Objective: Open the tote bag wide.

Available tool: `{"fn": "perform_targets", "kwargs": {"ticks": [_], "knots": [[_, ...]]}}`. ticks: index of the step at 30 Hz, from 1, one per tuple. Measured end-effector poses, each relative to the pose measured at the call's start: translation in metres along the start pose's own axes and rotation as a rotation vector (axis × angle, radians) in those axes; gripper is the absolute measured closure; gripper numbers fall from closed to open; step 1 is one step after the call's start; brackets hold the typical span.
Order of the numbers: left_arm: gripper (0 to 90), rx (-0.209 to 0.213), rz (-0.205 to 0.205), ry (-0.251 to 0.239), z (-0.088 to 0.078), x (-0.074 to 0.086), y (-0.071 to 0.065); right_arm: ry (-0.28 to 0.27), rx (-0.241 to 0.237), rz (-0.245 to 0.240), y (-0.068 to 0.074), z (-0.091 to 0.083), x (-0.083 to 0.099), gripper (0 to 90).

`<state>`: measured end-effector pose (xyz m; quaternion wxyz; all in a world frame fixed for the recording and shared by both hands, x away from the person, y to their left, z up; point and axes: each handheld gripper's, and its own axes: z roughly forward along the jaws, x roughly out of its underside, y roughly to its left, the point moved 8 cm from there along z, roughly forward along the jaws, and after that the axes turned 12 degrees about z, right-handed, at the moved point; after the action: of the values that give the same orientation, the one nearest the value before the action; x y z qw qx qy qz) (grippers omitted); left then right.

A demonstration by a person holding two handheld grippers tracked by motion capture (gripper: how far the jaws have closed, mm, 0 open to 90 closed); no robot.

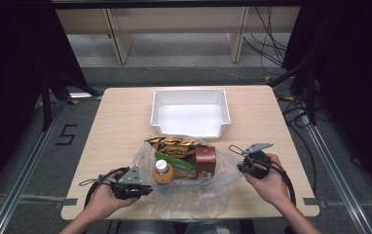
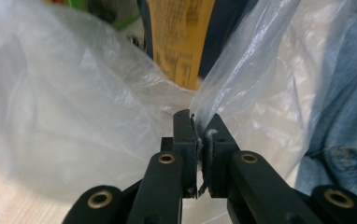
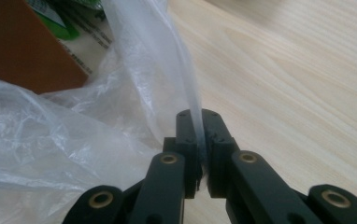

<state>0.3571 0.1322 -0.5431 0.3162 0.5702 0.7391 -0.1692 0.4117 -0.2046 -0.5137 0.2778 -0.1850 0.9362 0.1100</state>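
A clear plastic bag (image 1: 189, 187) lies open on the wooden table (image 1: 116, 126) near its front edge. Inside it sit an orange bottle with a white cap (image 1: 162, 171), a brown box (image 1: 206, 161) and a yellow-and-black snack packet (image 1: 172, 145). My left gripper (image 1: 147, 189) is at the bag's left edge, its jaws shut on a fold of the film (image 2: 223, 88). My right gripper (image 1: 239, 165) is at the bag's right edge and pinches the film (image 3: 186, 93) too. In the right gripper view the brown box (image 3: 22, 51) stands at the upper left.
A white rectangular bin (image 1: 190, 112) stands empty at the table's far middle. Bare wood lies to the left and right of the bag. Black stands and cables flank the table on the floor. A blue trouser leg (image 2: 345, 116) shows behind the bag.
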Motion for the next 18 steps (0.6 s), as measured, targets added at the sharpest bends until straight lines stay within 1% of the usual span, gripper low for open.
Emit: {"fn": "perform_targets", "kwargs": {"ticks": [1,2,3,4,5,6,7,8,9,10,11,12,13,14,15,16,17,18], "knots": [[85.4,0.0,0.0,0.0,0.0,0.0,0.0,0.0,0.0,0.0,0.0,0.0,0.0,86.7],[85.4,0.011,0.029,0.032,-0.001,0.003,0.002,0.006,-0.001,-0.004,0.0,0.002,0.0,86.8],[85.4,0.002,0.011,0.029,0.001,0.004,0.002,0.008,-0.004,-0.003,0.0,0.004,0.001,86.8],[85.4,-0.001,-0.01,0.02,0.003,0.004,0.002,0.02,-0.003,0.009,0.0,0.005,0.002,86.8],[85.4,0.006,0.026,0.056,0.001,0.008,0.005,0.027,-0.004,0.018,0.0,0.007,0.003,86.8],[85.3,0.012,0.029,0.071,0.002,0.011,0.006,0.031,-0.008,0.013,-0.002,0.011,0.004,86.8],[85.1,0.013,0.019,0.079,0.003,0.013,0.007,0.017,-0.01,0.025,-0.002,0.014,0.004,86.7],[84.5,0.013,0.019,0.079,0.003,0.013,0.007,0.042,-0.007,-0.01,-0.005,0.014,0.006,86.7],[84.5,0.019,0.007,0.084,0.003,0.015,0.008,0.042,-0.007,-0.01,-0.005,0.014,0.006,86.7],[83.5,0.013,0.0,0.076,0.003,0.015,0.009,0.053,-0.01,-0.001,-0.005,0.014,0.007,86.4],[81.7,0.004,-0.017,0.065,0.003,0.014,0.009,0.055,-0.009,-0.023,-0.007,0.014,0.007,85.7],[79.9,-0.008,-0.059,0.027,0.005,0.011,0.007,0.054,-0.003,-0.041,-0.009,0.015,0.007,84.9],[76.6,-0.011,-0.071,0.018,0.004,0.01,0.007,0.024,-0.005,-0.028,-0.008,0.016,0.006,82.8],[73.5,-0.012,-0.076,0.01,0.002,0.01,0.007,0.049,-0.014,0.003,-0.006,0.013,0.007,81.1],[62.9,-0.015,-0.074,0.007,-0.001,0.009,0.008,0.031,-0.022,0.019,-0.005,0.01,0.005,76.3],[62.9,-0.011,-0.083,-0.004,-0.004,0.008,0.007,0.031,-0.022,0.019,-0.005,0.01,0.005,76.3],[53.6,-0.027,-0.1,-0.024,-0.007,0.006,0.006,0.006,-0.031,0.033,-0.004,0.003,0.003,70.7],[53.6,-0.039,-0.104,-0.04,-0.012,0.004,0.006,0.006,-0.031,0.033,-0.004,0.003,0.003,70.7]]}}
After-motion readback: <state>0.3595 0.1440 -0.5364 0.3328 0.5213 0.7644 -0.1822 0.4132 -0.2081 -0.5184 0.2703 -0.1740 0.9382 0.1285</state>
